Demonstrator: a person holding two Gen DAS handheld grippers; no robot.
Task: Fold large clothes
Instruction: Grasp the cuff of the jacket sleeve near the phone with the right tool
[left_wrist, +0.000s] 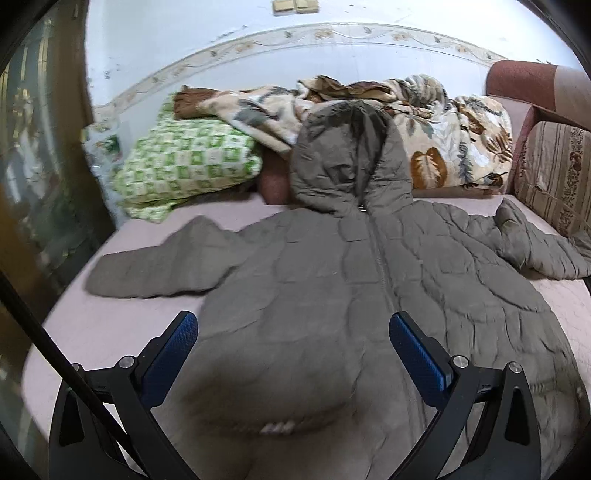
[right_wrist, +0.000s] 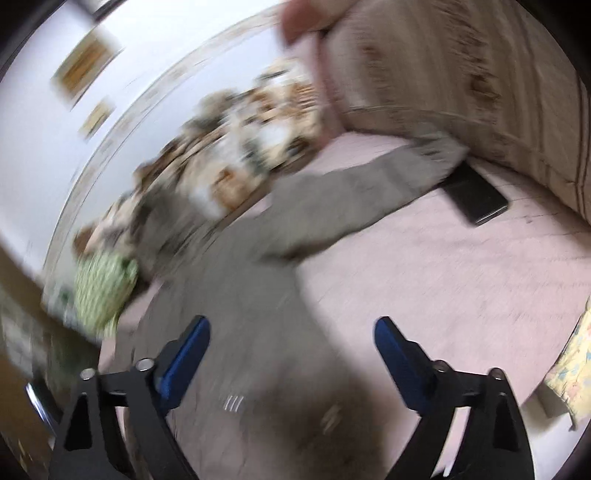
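Olive jacket (left_wrist: 332, 280) flat, hood far end

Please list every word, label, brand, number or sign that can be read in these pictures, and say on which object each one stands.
None can be read.
Small white marks on the grey-green quilted hooded jacket near its hem: too blurred.
Flat black rectangular device on the pink bed sheet: no text visible.

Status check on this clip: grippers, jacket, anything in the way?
Left gripper open, right gripper open, both over the hem. Jacket spread flat on the bed, unfolded. Phone lies by the sleeve tip.
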